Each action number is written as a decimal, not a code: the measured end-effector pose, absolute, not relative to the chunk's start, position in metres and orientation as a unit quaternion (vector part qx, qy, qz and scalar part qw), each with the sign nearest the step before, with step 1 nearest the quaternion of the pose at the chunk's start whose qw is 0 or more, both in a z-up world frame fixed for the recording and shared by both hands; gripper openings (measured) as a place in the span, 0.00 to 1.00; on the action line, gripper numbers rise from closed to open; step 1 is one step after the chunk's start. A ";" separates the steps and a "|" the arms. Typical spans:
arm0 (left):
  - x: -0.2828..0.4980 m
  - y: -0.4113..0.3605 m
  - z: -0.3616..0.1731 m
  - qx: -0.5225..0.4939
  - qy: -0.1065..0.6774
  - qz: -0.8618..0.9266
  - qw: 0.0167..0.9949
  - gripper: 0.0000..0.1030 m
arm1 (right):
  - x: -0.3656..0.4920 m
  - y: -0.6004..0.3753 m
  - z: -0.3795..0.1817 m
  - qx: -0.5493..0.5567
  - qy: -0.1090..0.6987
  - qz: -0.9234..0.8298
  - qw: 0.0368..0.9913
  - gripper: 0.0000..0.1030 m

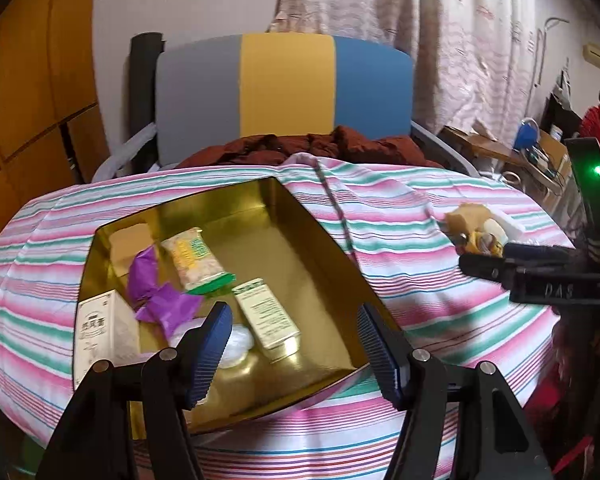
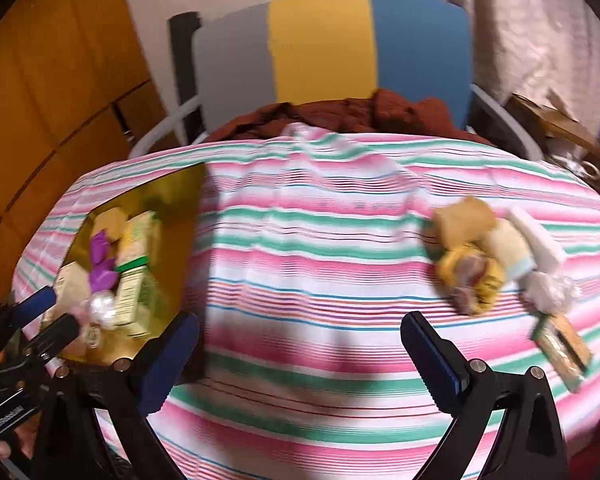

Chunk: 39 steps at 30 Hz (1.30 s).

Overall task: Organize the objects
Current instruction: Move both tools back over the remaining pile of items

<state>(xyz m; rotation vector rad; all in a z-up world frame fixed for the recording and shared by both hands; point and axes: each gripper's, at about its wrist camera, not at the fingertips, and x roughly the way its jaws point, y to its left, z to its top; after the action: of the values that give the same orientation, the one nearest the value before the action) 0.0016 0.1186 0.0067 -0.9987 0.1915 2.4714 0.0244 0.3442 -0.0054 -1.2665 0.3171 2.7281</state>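
Hovering over the near edge of the gold tin, your left gripper has its jaws spread wide with nothing between them. Just past its fingers, inside the tin, lie a pale green box, a clear wrapper at 9 o'clock of that box, a purple wrapper, a snack pack and a white box leaning at the tin's left wall.

Your right gripper is also wide open and empty, above bare striped cloth. From it, the tin sits at 10 o'clock. At 2 o'clock, well apart from the tin, waits the loose pile: a yellow packet, a tan block, a white block and a flat green-edged pack; blur hides their details.

Farther off, at 12 o'clock, a brown garment lies against a chair back striped grey, yellow and blue.
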 end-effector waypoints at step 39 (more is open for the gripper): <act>0.001 0.292 -0.025 -0.428 0.109 0.803 0.400 0.64 | 0.140 0.586 -0.024 -0.237 0.478 0.803 0.265 1.00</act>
<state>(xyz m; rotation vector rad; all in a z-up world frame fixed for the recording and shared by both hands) 0.0009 0.2924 -0.0254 -1.0831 0.2762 2.0308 0.1399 0.5855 -0.0236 -0.6404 1.2931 2.1701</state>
